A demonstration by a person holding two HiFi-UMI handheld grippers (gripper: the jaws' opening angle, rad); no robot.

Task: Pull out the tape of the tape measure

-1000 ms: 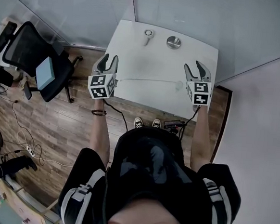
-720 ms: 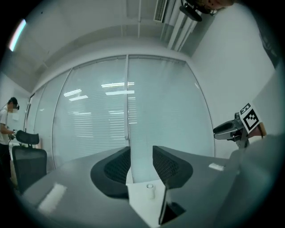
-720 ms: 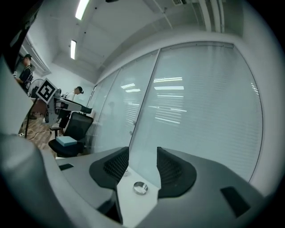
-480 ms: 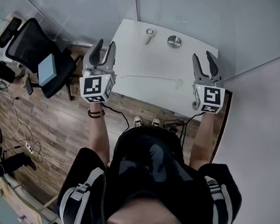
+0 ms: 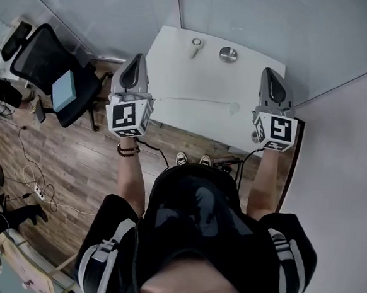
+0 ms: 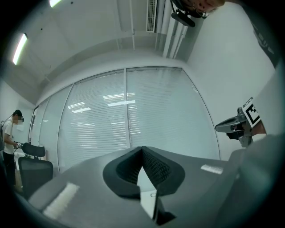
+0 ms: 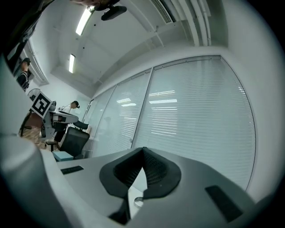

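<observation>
The pulled-out tape [image 5: 193, 100] lies as a thin pale line across the white table [image 5: 195, 74], with a small pale lump, perhaps its case [image 5: 236, 107], at the right end. My left gripper [image 5: 137, 58] is raised over the table's left edge. My right gripper [image 5: 269, 72] is raised over the right edge. Both point level at the glass wall, well above the tape. The jaws of both have just been closing and now meet with nothing between them, as the left gripper view [image 6: 142, 149] and the right gripper view [image 7: 143, 149] show.
Two round metal objects [image 5: 227, 54] [image 5: 195, 44] sit at the table's far end. A black office chair [image 5: 47, 69] with a blue box [image 5: 64, 93] stands to the left on the wood floor. Cables [image 5: 34, 191] trail there. Glass walls with blinds [image 6: 133, 111] stand ahead.
Both grippers have risen from the table's surface and swung level. Their jaws, open in the earlier frames, have come together empty. The tape stays on the table.
</observation>
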